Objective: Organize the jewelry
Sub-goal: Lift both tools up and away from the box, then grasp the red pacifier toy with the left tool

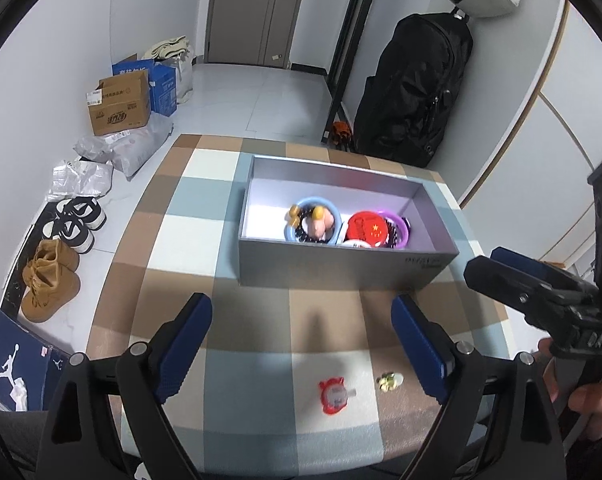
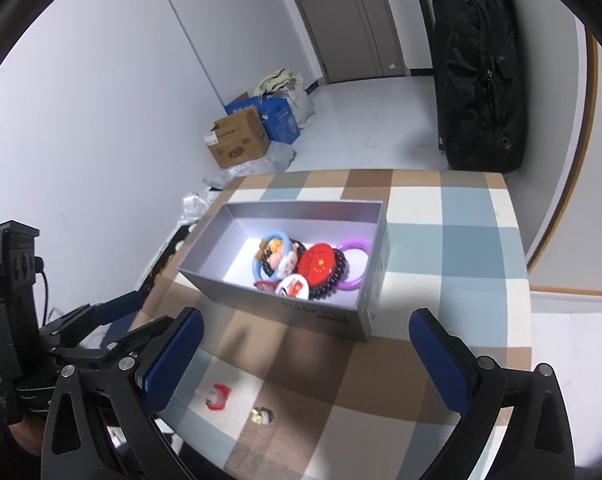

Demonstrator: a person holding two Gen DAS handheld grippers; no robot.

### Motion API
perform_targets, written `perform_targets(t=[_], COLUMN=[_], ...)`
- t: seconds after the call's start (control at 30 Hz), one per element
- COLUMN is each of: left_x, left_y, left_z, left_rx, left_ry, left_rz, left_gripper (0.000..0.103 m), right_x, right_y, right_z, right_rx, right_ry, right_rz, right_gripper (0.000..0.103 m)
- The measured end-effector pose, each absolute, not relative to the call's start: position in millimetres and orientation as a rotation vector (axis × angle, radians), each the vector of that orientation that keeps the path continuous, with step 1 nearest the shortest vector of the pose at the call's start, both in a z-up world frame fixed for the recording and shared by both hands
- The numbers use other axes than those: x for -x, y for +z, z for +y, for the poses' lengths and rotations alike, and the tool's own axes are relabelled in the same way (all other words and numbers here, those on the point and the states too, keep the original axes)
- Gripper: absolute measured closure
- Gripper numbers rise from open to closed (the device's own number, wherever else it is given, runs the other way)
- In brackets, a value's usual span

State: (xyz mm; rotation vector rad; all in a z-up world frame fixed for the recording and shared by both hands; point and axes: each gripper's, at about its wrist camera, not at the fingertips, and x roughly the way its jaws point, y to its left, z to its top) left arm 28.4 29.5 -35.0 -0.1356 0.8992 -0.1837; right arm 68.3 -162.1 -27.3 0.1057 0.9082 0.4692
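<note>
A grey open box (image 1: 341,270) (image 2: 321,316) stands on the checked tablecloth and holds several trinkets: a blue ring (image 1: 313,202), a red round badge (image 1: 367,226) (image 2: 321,264), dark beads and a purple ring (image 2: 355,246). On the cloth in front lie a small red charm (image 1: 333,395) (image 2: 217,397) and a small yellow-green piece (image 1: 389,381) (image 2: 261,415). My left gripper (image 1: 303,350) is open and empty above these two pieces. My right gripper (image 2: 307,360) is open and empty, hovering in front of the box; it also shows in the left wrist view (image 1: 513,276).
The table (image 1: 173,272) has its left edge near shoes (image 1: 49,280) and bags on the floor. Cardboard boxes (image 1: 121,102) stand by the wall. A black bag (image 1: 413,84) leans behind the table's far right corner.
</note>
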Motion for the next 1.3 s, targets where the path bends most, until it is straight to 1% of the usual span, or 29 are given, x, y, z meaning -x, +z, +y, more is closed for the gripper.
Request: perform_targets(t=[0.13,0.37,0.73,0.87,1.0,1.03,1.07,1.13,1.23,1.3], left_x=[-23,-21,-16,-17,-18,-18,-18,-18,-19,-20], left_y=[-40,-66,-76,-80,-80,-80,-80,-80,-80,-80], left_z=[30,30,16,17,14,13,11,9,8,9], left_rx=[0.117,0.159,0.104,0.110,0.125,0.121,0.117,0.103,0.099,0.118], left_ry=[-0.189,-0.199,-0.195,-0.210,-0.236,-0.245,-0.251,-0.251,-0.253,-0.275], left_rz=[0.916,1.036,1.074,1.089,1.097,1.097,1.097,1.099,1.100,1.112], left_gripper=[0.015,0.015,0.016,0.029,0.032,0.034,0.039,0.046,0.062,0.083], right_x=[-68,-67,-65,-66,-65,-64,-64,-63,-63,-63], right_y=[-35,-38,-38,-38,-37,-36,-36,-36,-37,-37], right_z=[-162,-168,-178,-181,-181,-181,-181,-180,-180,-180], right_rx=[-0.089,-0.068,-0.090,-0.108,-0.109,-0.107,-0.104,-0.099,-0.095,-0.095], right_ry=[0.459,0.425,0.420,0.419,0.424,0.425,0.427,0.429,0.428,0.427], right_rz=[0.941,0.949,0.952,0.952,0.952,0.951,0.950,0.949,0.951,0.951], right_gripper=[0.000,0.000,0.000,0.000,0.000,0.000,0.000,0.000,0.000,0.000])
